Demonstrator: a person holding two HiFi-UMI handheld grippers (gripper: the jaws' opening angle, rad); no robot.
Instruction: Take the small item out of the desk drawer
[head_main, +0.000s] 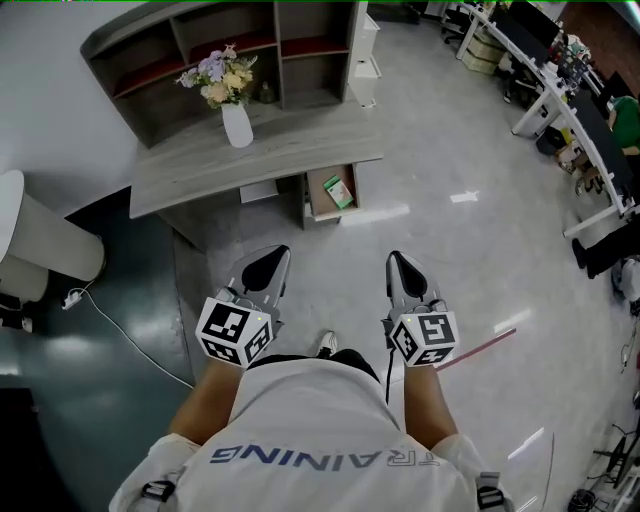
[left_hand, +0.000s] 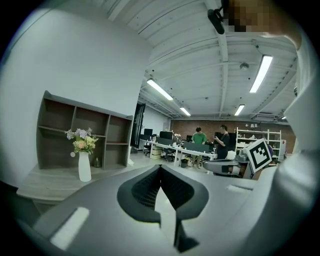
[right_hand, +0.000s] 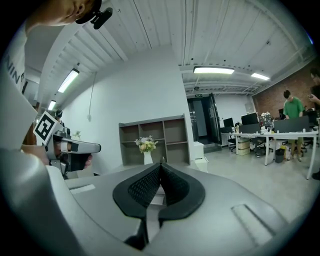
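Note:
A grey desk with a shelf unit stands ahead of me in the head view. Under its right end a drawer is pulled open, and a small green and white item lies inside. My left gripper and right gripper hover side by side over the floor, well short of the drawer, both pointing toward the desk. The left gripper has its jaws together with nothing between them. The right gripper is likewise shut and empty. The drawer is hidden in both gripper views.
A white vase of flowers stands on the desk. A white cabinet stands behind the desk's right end. A white rounded object and a cable lie at the left. Office desks line the right side. A red strip lies on the floor.

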